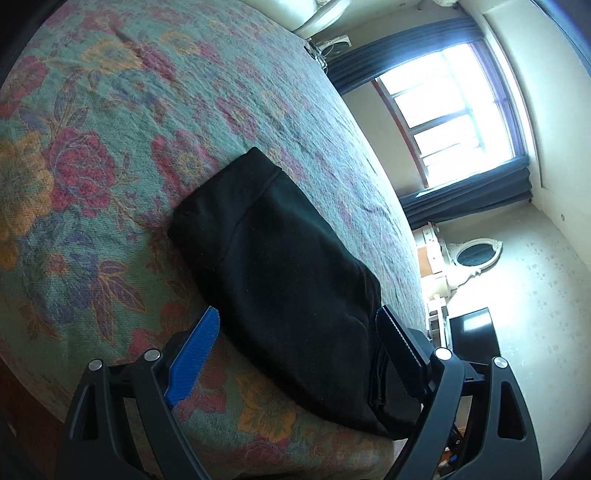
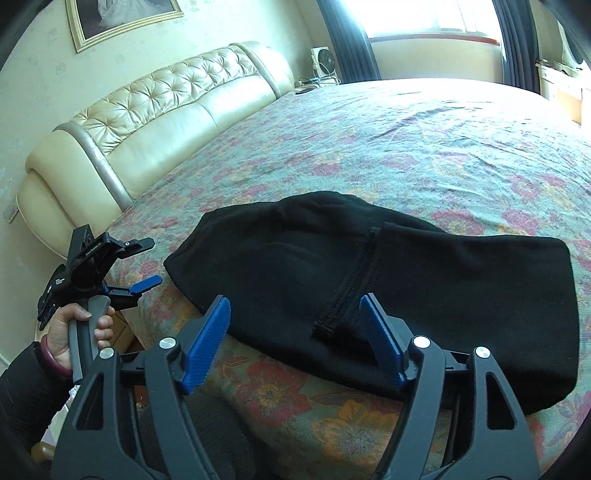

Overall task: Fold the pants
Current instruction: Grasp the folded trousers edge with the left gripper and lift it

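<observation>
Left wrist view: the pants (image 1: 284, 280) lie folded into a black bundle on the bed (image 1: 110, 155), near its edge. The left gripper (image 1: 299, 328) has its fingers (image 1: 194, 360) spread wide and holds nothing. One finger shows its blue pad beside the bundle; the other is seen from its dark side, against the bundle's near corner, and whether it touches the cloth cannot be told. The black fabric swallows most detail, so only one seam and a faint layer edge can be made out. Past the bed a window (image 1: 454, 110) is blown out white between dark curtains (image 1: 469, 195), and an oval mirror (image 1: 474, 253) hangs on the wall.

Right wrist view: the right gripper (image 2: 295, 339) also stands wide apart and empty, its blue fingers (image 2: 207, 343) to either side of the bundle's near edge. A stitched hem (image 2: 347, 288) runs across the top layer. The left gripper (image 2: 142, 266) hovers just beside the bundle's left end, held in the left hand (image 2: 79, 328); the arm is cut off at the frame edge. A tufted headboard (image 2: 155, 118) backs the bed, a picture frame (image 2: 118, 22) above it is cropped, and a small fan (image 2: 323, 61) sits by the window.
</observation>
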{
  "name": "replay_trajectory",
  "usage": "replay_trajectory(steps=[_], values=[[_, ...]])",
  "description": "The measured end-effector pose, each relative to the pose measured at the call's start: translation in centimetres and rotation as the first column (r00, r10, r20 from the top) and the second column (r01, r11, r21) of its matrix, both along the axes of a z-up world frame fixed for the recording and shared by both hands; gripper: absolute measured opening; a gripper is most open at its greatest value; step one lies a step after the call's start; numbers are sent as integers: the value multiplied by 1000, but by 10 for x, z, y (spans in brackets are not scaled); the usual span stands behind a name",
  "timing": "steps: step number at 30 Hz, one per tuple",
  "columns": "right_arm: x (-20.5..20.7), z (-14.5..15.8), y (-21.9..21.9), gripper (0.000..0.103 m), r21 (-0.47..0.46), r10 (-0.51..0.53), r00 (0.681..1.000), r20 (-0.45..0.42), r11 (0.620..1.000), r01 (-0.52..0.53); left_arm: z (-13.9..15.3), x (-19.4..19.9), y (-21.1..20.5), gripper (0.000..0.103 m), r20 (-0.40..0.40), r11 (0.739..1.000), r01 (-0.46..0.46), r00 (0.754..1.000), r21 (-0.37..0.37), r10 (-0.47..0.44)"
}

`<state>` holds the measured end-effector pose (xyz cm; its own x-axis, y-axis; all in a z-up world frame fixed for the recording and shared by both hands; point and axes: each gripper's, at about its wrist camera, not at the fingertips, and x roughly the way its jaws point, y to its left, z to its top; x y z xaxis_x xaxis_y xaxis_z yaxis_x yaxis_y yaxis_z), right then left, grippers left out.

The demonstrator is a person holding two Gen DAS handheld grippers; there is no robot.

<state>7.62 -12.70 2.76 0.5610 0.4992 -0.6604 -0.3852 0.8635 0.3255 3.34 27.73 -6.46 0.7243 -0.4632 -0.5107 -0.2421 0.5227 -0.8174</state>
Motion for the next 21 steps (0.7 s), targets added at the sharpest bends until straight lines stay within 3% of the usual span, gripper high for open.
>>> replay_trajectory(steps=[3, 6, 12, 19, 21], values=[[-2, 11, -24, 79, 33, -49, 999, -3, 998, 49, -20, -3, 17, 86, -40, 986, -79, 996, -147, 74], [-3, 16, -48, 80, 73, -100, 995, -25, 992, 102, -38, -1, 17, 86, -65, 974, -117, 992, -196, 106], [-8, 11, -75, 80, 83, -166, 985, -51, 982, 169, -39, 8, 12, 86, 10, 969, -153, 987, -194, 157], [-8, -10, -89, 80, 107, -207, 971, -120, 970, 220, -31, 19, 5, 85, 18, 971, -170, 984, -166, 175], [-8, -13, -91, 80, 111, -213, 969, -128, 968, 227, -30, 20, 2, 72, -23, 976, -181, 983, -122, 180]])
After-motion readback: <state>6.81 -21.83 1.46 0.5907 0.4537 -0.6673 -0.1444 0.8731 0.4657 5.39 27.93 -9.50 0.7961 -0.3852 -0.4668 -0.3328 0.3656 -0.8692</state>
